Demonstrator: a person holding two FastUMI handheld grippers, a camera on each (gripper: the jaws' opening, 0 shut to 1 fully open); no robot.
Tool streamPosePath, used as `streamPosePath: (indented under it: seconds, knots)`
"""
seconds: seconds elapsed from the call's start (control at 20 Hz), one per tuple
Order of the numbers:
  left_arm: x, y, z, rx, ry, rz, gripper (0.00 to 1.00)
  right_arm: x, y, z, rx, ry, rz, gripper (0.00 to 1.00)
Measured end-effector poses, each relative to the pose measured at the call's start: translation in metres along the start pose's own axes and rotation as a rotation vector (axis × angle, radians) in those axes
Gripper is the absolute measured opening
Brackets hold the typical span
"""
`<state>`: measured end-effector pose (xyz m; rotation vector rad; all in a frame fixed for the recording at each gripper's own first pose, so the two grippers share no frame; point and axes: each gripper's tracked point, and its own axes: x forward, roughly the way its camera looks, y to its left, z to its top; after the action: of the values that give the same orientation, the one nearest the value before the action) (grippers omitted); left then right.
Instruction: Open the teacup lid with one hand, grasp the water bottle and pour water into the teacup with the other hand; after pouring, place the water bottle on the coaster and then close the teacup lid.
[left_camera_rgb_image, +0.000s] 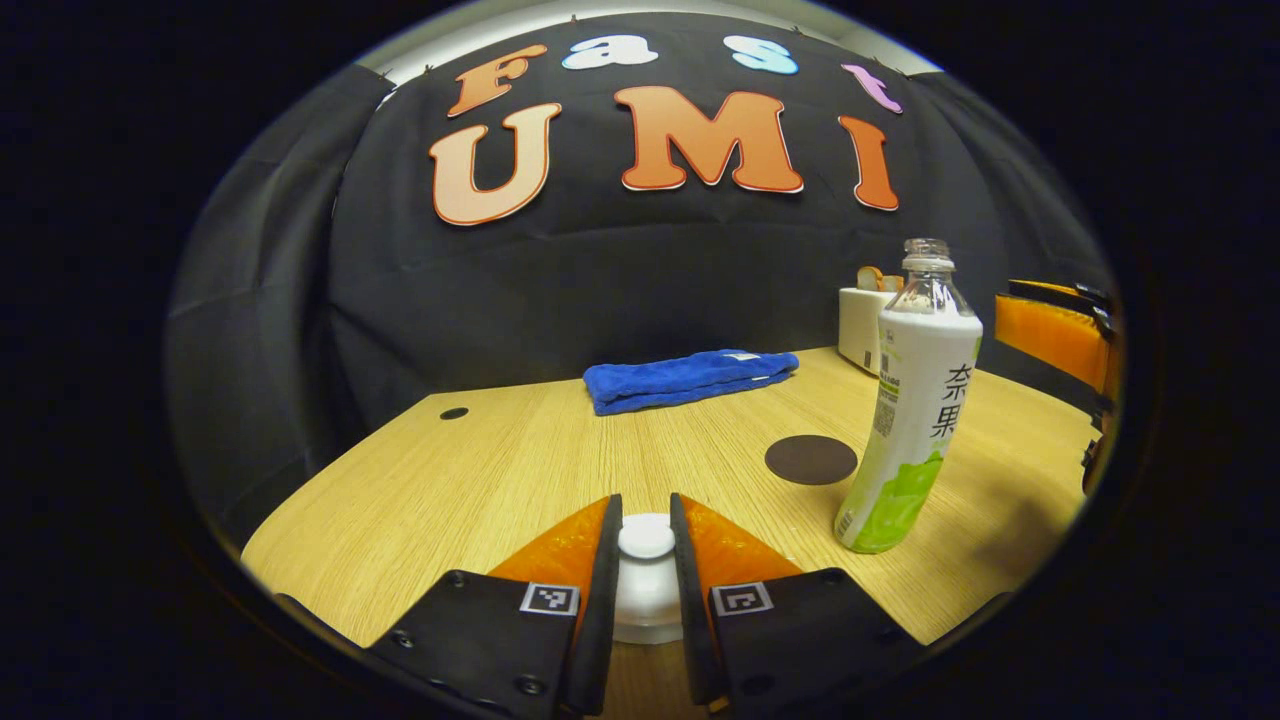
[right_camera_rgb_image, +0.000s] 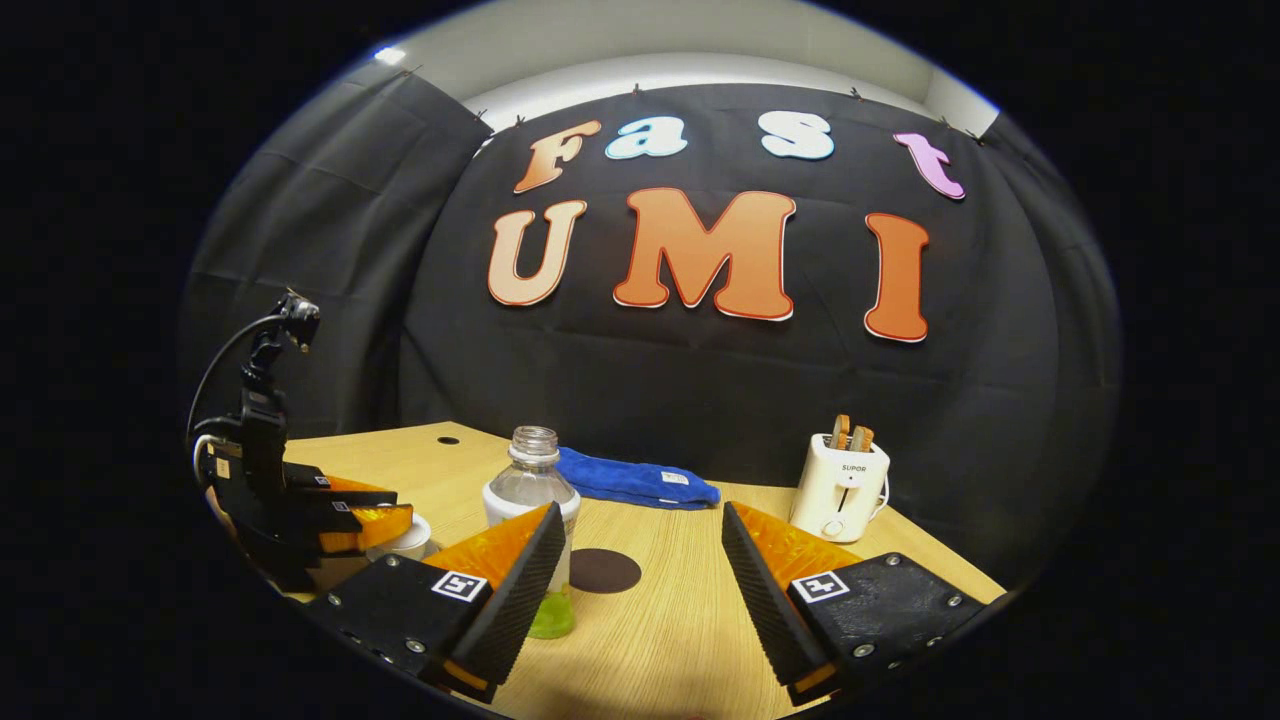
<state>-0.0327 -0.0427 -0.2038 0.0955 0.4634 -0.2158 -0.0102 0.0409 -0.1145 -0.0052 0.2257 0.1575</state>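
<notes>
The white teacup lid (left_camera_rgb_image: 648, 590) lies low between my left fingers, and my left gripper (left_camera_rgb_image: 646, 530) is shut on its round knob. In the right gripper view, that left gripper (right_camera_rgb_image: 375, 527) hovers over the white teacup (right_camera_rgb_image: 408, 541) at the table's left. The uncapped water bottle (left_camera_rgb_image: 915, 400), white with a green label, stands upright to the right of the cup. My right gripper (right_camera_rgb_image: 640, 512) is open. The bottle (right_camera_rgb_image: 530, 478) stands just behind its left finger, not between the fingers. The dark round coaster (left_camera_rgb_image: 810, 459) lies bare behind the bottle.
A folded blue towel (left_camera_rgb_image: 690, 378) lies at the back of the wooden table (left_camera_rgb_image: 480, 470). A white toaster (right_camera_rgb_image: 840, 485) holding bread stands at the back right. The coaster (right_camera_rgb_image: 603, 570) sits in front of the towel (right_camera_rgb_image: 635, 482).
</notes>
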Motion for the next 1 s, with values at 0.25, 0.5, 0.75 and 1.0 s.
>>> streamPosePath:
  seconds: [0.25, 0.5, 0.75, 1.0]
  knots:
    - [-0.001, 0.009, 0.007, -0.019, -0.027, 0.021, 0.27, 0.002, 0.013, -0.004, -0.025, 0.011, 0.032, 0.95]
    - [-0.006, 0.022, 0.026, -0.031, -0.077, 0.046, 0.27, 0.007, 0.033, -0.012, -0.035, 0.028, 0.086, 0.95]
    - [-0.012, 0.04, 0.042, -0.045, -0.12, 0.079, 0.27, 0.017, 0.052, -0.027, -0.021, 0.07, 0.124, 0.95]
    - [-0.017, 0.056, 0.036, -0.072, -0.114, 0.101, 0.27, 0.028, 0.07, -0.051, 0.005, 0.14, 0.157, 0.95]
